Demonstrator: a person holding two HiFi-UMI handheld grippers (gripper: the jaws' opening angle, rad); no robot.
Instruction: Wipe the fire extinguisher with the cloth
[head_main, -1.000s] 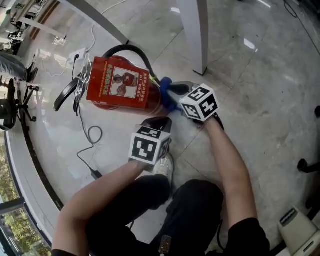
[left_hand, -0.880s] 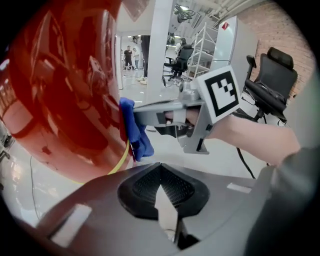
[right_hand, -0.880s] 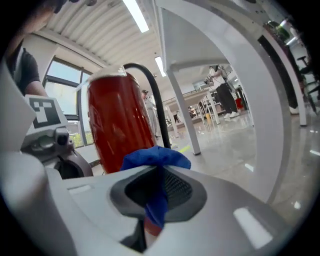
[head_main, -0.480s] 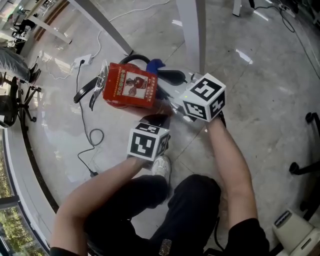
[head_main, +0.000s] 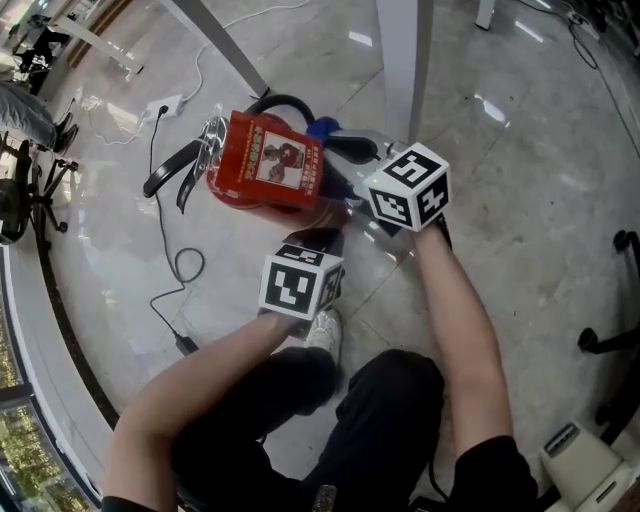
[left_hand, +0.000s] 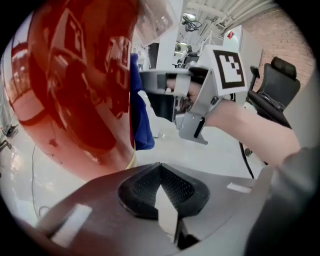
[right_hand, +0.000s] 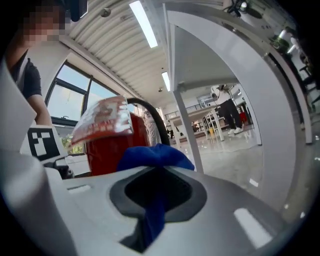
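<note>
Firmly, right gripper (right_hand: 159, 175) jaws pinch soft blue cloth (right_hand: 152, 156) beside glossy red extinguisher (left_hand: 75, 90); left gripper (left_hand: 161, 175) closed, empty.

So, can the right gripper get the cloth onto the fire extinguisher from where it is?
Probably yes: the right gripper, shut on the blue cloth, is beside the fire extinguisher with nothing between them.

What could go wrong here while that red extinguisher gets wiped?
The left tool is shut on nothing beside the fire extinguisher, so nothing seems to steady it; a firm wipe might tip or roll it. The right tool pinches only part of the blue cloth, which could slip out. The extinguisher's label sheet may snag the cloth.
</note>
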